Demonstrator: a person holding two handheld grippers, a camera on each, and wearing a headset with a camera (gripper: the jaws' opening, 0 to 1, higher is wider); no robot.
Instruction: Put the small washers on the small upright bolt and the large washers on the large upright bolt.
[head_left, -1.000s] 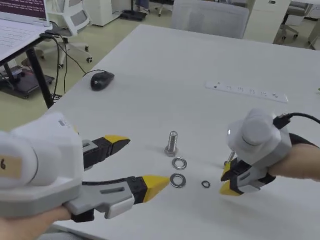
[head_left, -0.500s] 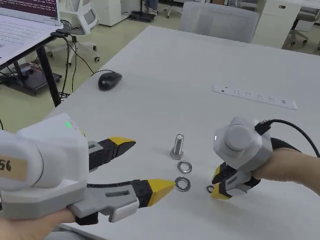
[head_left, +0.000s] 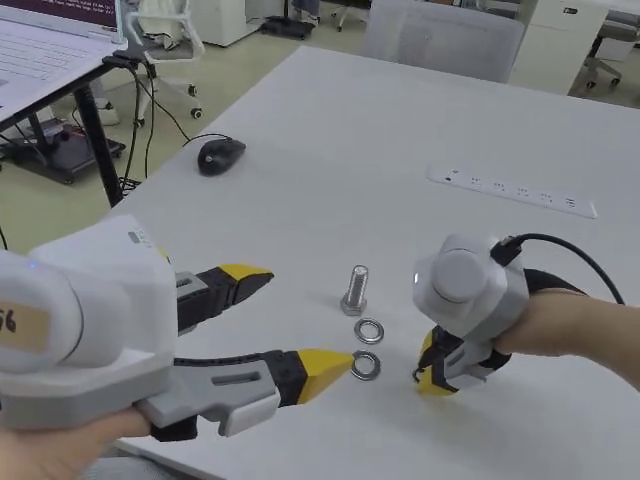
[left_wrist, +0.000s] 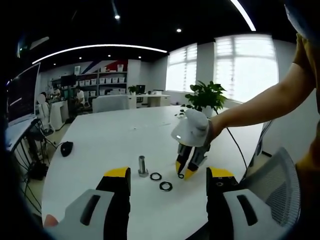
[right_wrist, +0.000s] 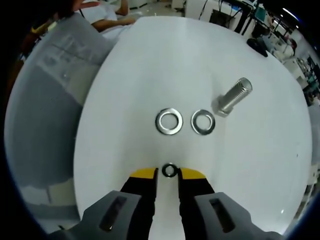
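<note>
Lying between the right gripper's fingers, at their tips: small washer.

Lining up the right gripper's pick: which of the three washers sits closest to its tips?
The small dark ring washer, just at the right gripper's yellow tips; the two larger silver washers lie farther ahead.

A broad white table runs up the frame. At upper left on it lies a black computer mouse, and at right a long white power strip. Lower centre, a silver steel hex bolt stands on its head. A large steel ring washer lies flat just below it, and a second large washer lies below that, apart. A small dark washer shows at bottom centre of the right gripper view.
</note>
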